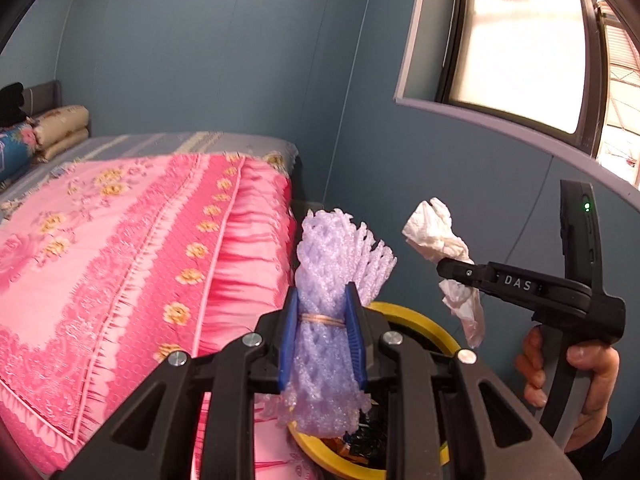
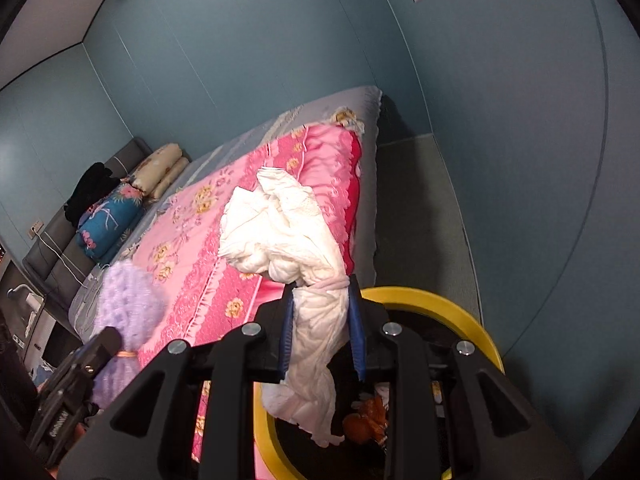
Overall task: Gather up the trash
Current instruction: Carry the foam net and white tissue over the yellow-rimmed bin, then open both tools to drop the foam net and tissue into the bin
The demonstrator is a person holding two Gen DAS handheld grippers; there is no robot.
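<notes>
My left gripper [image 1: 322, 320] is shut on a purple foam net [image 1: 332, 264] bound with a rubber band, held above a yellow-rimmed trash bin [image 1: 416, 322]. My right gripper [image 2: 322, 334] is shut on a crumpled white tissue [image 2: 280, 228], also held over the bin's yellow rim [image 2: 440, 300]. Orange and dark trash lies inside the bin [image 2: 366, 420]. In the left wrist view the right gripper [image 1: 452, 270] holds the tissue [image 1: 436, 232] to the right of the foam net. In the right wrist view the left gripper [image 2: 102, 346] and foam net [image 2: 128, 296] show at lower left.
A bed with a pink floral blanket [image 1: 120, 248] lies close on the left of the bin. Pillows and folded bedding [image 2: 160, 168] sit at the headboard. A blue wall [image 2: 520, 160] and window [image 1: 520, 40] stand to the right. Grey floor [image 2: 416, 220] runs between bed and wall.
</notes>
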